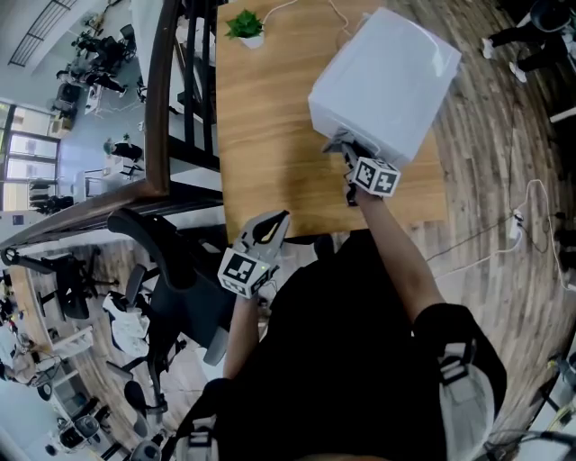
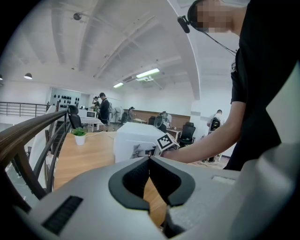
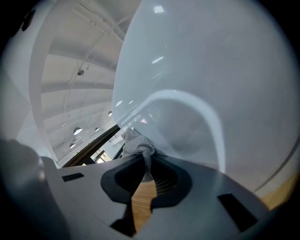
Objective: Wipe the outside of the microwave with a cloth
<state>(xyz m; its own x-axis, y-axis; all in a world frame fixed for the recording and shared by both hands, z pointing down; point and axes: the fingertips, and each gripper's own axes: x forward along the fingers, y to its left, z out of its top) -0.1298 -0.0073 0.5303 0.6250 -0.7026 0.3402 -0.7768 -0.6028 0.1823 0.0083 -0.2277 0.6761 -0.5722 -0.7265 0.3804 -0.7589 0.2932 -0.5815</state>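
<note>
**Figure: wiping stroke at the near face of the microwave.**

The white microwave (image 1: 387, 81) stands on the wooden table (image 1: 261, 135), which serves as the reference for all positions below.

- **Right gripper:** The right gripper (image 3: 143, 161) has its jaws clenched on a bunched grey cloth (image 3: 136, 140). The wad is pressed to the microwave's glossy shell at its lower near corner.
- **Left gripper:** The left gripper (image 2: 149, 161) hangs well short of the microwave, off the table's near edge. Its jaws are together with nothing between them.
- **Other object:** A small potted plant (image 1: 245, 25) sits beyond the microwave, on the far side of the table.

**Hazards, as judged from here:**

- Only a narrow fold of cloth is pinched, so a firm drag across the shell could pull it free.
- Where the wad is thin, the hard jaw tips might scrape the finish.
- With the left gripper not bracing the microwave, a strong push could shift it across the table.
</note>
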